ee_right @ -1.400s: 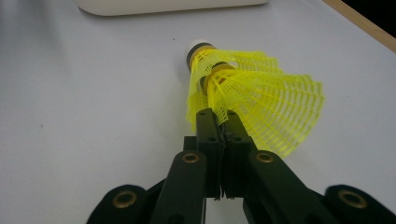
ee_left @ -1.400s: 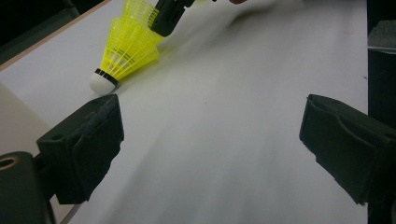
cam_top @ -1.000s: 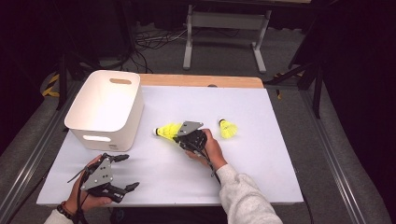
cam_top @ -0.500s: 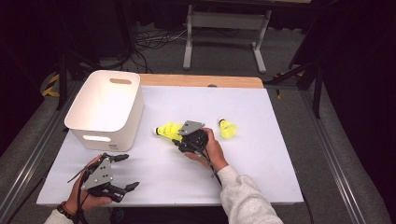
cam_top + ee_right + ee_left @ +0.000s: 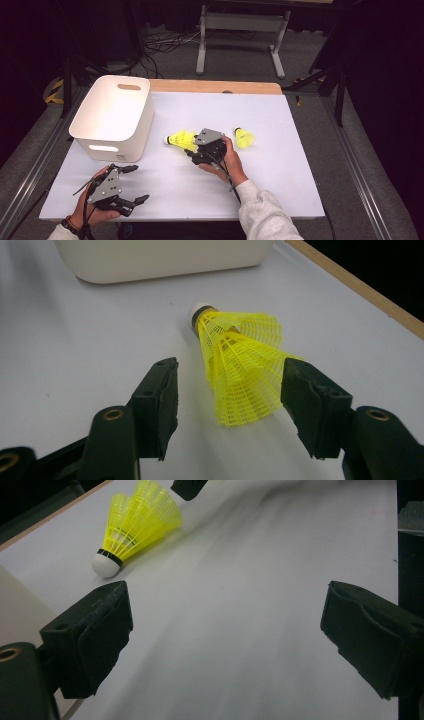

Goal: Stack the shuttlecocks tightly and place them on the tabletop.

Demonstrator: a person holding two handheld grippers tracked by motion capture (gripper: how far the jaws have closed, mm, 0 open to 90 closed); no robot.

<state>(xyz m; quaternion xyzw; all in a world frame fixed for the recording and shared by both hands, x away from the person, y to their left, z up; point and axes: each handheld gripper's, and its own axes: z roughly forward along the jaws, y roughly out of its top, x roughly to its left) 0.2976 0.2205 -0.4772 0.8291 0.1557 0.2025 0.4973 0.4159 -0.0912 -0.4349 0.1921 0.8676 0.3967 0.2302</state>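
A yellow shuttlecock point(image 5: 181, 140) lies on its side on the white table, cork towards the bin. My right gripper point(image 5: 192, 148) sits just behind it. In the right gripper view the mesh skirt point(image 5: 240, 370) lies between the two jaws; the jaws have just been opening, and my right gripper point(image 5: 230, 390) is open, with a clear gap at the left jaw. A second yellow shuttlecock point(image 5: 244, 137) lies to the right of that hand. My left gripper point(image 5: 137, 183) rests near the table's front left, jaws wide open point(image 5: 227, 630) with nothing between them, pointed towards the first shuttlecock point(image 5: 135, 525).
A white bin point(image 5: 115, 145) with a handle slot stands at the left of the table, close to the first shuttlecock. A wooden strip point(image 5: 215, 86) runs along the table's far edge. Cables and a metal stand lie on the floor beyond.
The right gripper's jaws stand wider around the shuttlecock than before. Both hands and both shuttlecocks stay where they were.
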